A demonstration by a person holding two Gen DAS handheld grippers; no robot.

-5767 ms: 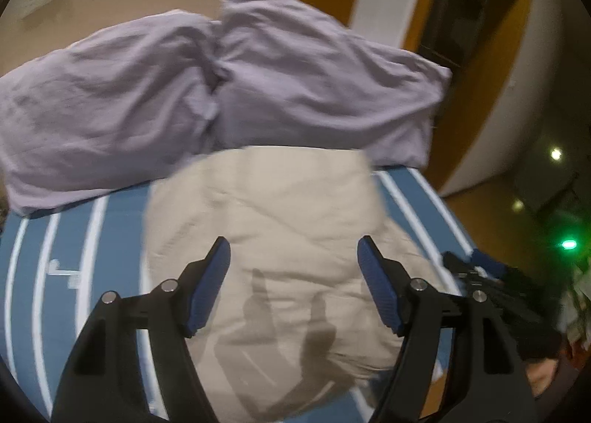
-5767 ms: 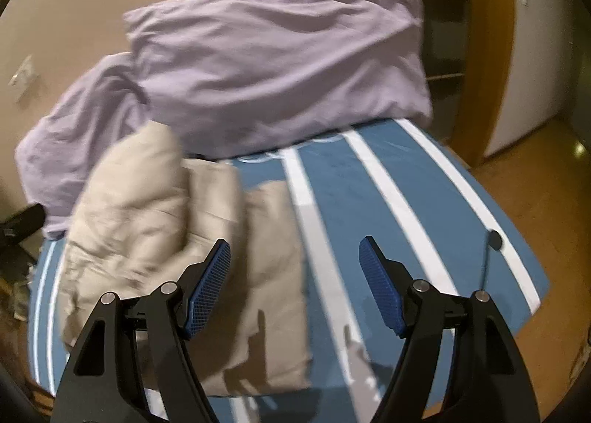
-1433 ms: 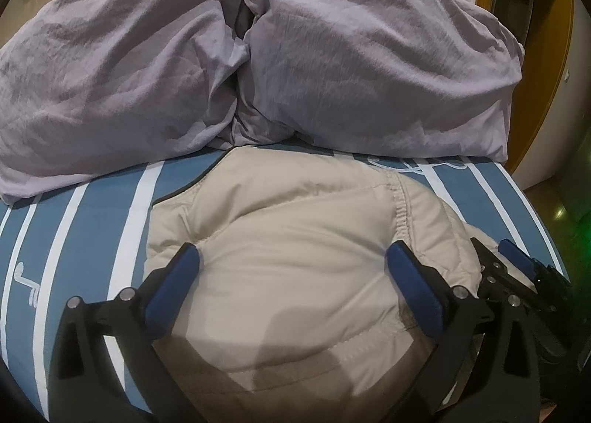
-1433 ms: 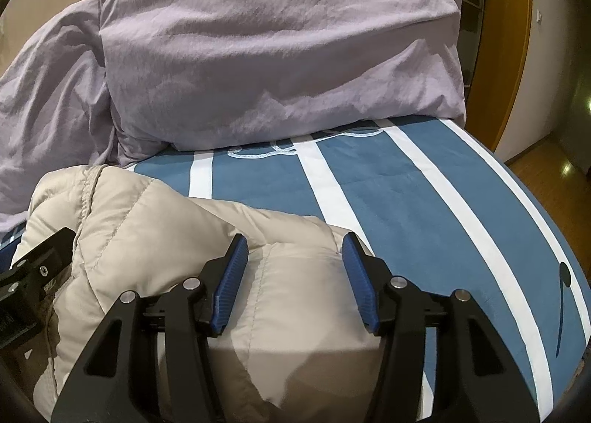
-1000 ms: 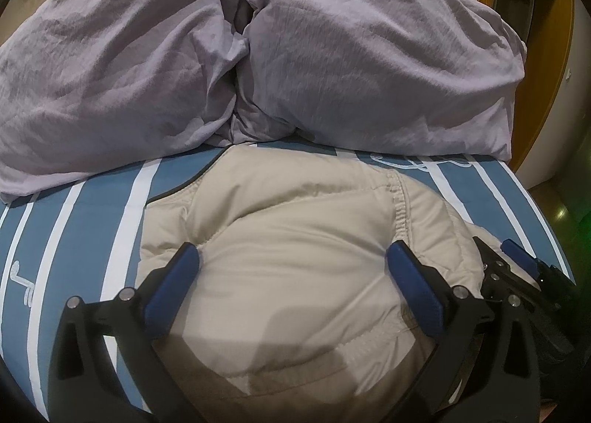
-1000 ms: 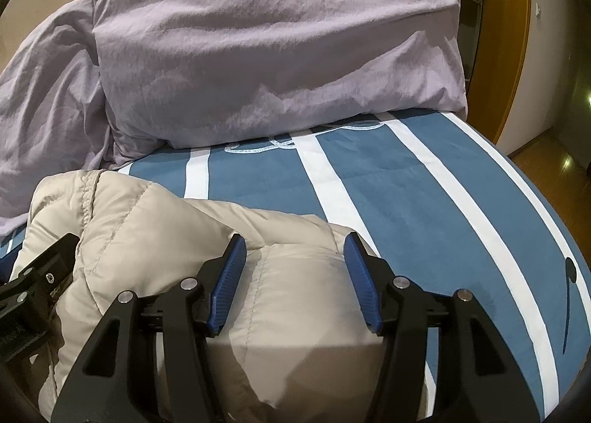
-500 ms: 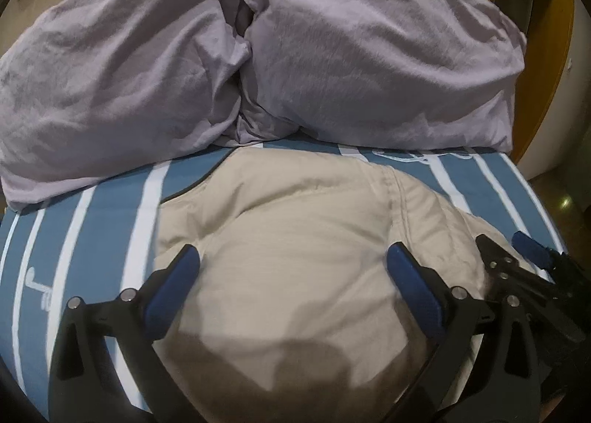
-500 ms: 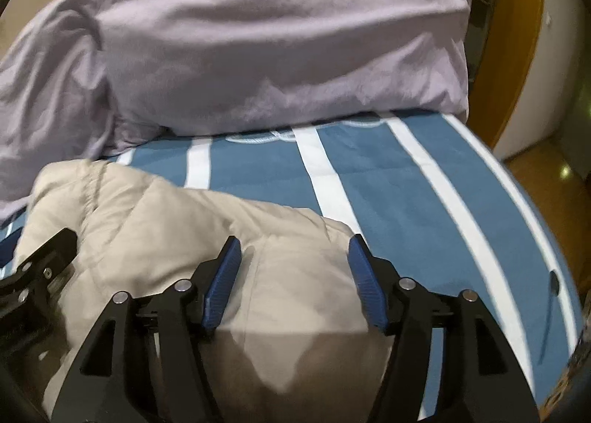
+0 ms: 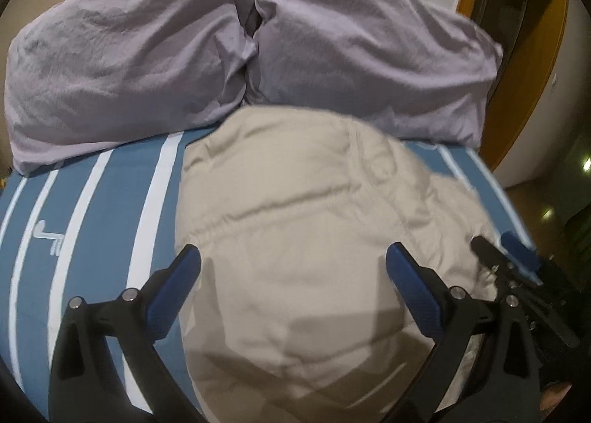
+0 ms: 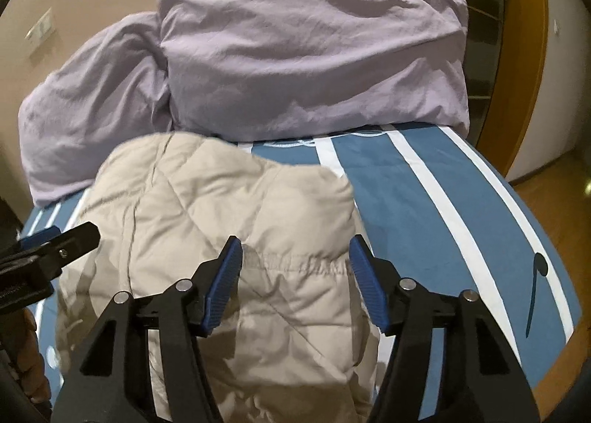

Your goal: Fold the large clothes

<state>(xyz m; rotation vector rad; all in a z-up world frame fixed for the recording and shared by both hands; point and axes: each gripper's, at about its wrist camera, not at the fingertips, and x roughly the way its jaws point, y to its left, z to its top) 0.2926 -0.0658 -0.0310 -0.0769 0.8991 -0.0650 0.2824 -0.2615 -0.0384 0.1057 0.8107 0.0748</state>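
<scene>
A beige puffy jacket (image 9: 314, 208) lies bunched and folded on the blue striped bed (image 9: 110, 201). My left gripper (image 9: 293, 253) hovers over its near half, open wide, with the padded cloth spanning the gap below the fingers. My right gripper (image 10: 294, 244) stands over the jacket (image 10: 229, 201) at its right edge, above a gathered seam. Its jaws are closing, cloth lies between them, and the inner pad faces (image 10: 221, 290) still show bare. Each gripper also shows at the edge of the other's view: the right gripper (image 9: 493, 240) and the left gripper (image 10: 74, 232).
Two lilac pillows (image 9: 129, 53) (image 10: 314, 64) lean against the wall at the head of the bed. The bed's right edge (image 10: 546, 256) drops to a wooden floor (image 10: 569, 201). A wooden door frame (image 10: 524, 35) stands behind. A hand (image 10: 33, 367) shows at the lower left.
Both cameras have drawn back and up from the jacket. Its far edge now bulges up in front of the pillows. The right jaws stand slightly wider than a second ago.
</scene>
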